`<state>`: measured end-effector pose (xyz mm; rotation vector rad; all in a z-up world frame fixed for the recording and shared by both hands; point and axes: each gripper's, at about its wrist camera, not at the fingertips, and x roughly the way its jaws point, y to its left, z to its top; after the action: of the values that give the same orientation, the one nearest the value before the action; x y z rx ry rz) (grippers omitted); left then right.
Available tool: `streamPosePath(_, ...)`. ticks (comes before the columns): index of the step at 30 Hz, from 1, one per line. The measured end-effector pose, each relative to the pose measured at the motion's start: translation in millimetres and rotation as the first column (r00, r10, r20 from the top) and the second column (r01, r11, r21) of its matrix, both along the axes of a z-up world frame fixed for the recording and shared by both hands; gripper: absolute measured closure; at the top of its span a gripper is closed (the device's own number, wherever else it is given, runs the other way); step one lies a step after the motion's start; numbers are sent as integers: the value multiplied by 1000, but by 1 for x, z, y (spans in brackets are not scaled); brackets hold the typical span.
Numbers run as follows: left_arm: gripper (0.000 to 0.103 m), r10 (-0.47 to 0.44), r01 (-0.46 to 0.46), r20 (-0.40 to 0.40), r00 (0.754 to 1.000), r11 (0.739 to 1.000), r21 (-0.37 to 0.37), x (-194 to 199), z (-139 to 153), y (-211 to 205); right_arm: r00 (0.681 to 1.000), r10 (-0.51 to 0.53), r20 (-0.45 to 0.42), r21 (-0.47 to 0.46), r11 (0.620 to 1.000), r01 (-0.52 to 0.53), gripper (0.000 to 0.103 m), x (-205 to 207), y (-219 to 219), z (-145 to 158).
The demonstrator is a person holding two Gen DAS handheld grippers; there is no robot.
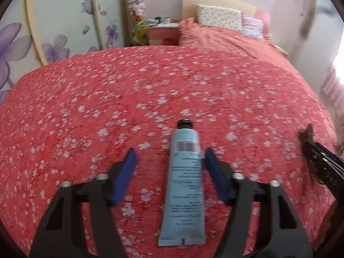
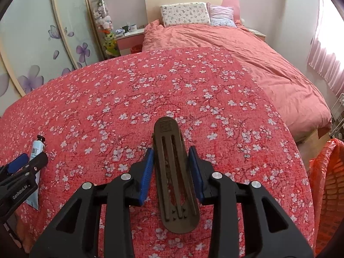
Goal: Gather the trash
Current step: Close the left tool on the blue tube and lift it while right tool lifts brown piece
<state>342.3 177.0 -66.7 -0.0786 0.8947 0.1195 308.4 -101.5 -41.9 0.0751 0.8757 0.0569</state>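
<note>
A light blue tube (image 1: 185, 182) with a black cap lies on the red flowered bedspread (image 1: 96, 107), cap pointing away from me. My left gripper (image 1: 169, 157) stands open around it: the right pad is close beside the tube and the left pad is well clear. The tube (image 2: 36, 148) also shows at the left edge of the right wrist view. A long brown slotted hair clip (image 2: 174, 172) sits between the blue pads of my right gripper (image 2: 172, 157), which is shut on it. The clip's tip (image 1: 306, 134) shows at the right edge of the left wrist view.
An orange mesh basket lined with an orange bag (image 2: 326, 182) stands off the bed's right side. Beyond the bedspread lie a pink duvet (image 2: 247, 53) and pillows (image 2: 185, 14). A pink nightstand (image 2: 129, 38) with cups is at the far left by the flowered wardrobe.
</note>
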Motion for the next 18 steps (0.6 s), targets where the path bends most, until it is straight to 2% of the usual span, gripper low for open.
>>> streamPosePath(6,55,-41,41,-1,999,999,12,-5,-1,-18,1000,4,1,33,999,-4,68,-1,-4,-2)
streamPosePath(8,73,-53,53,2,999,998,24,-8,-1,-27,1000,10,3,44,999,-10,69,-2,-5,-2)
streamPosePath(16,74,-69,73,35,997,991,-108,-24,-1,-21,1000,9,18,143,990,-11,70,-22,-32,-5)
streamPosePath(18,74,-71,75,38,997,991,-115,-30,-1,-22,1000,-2,25,167,986,-2,70,-30,-39,-4)
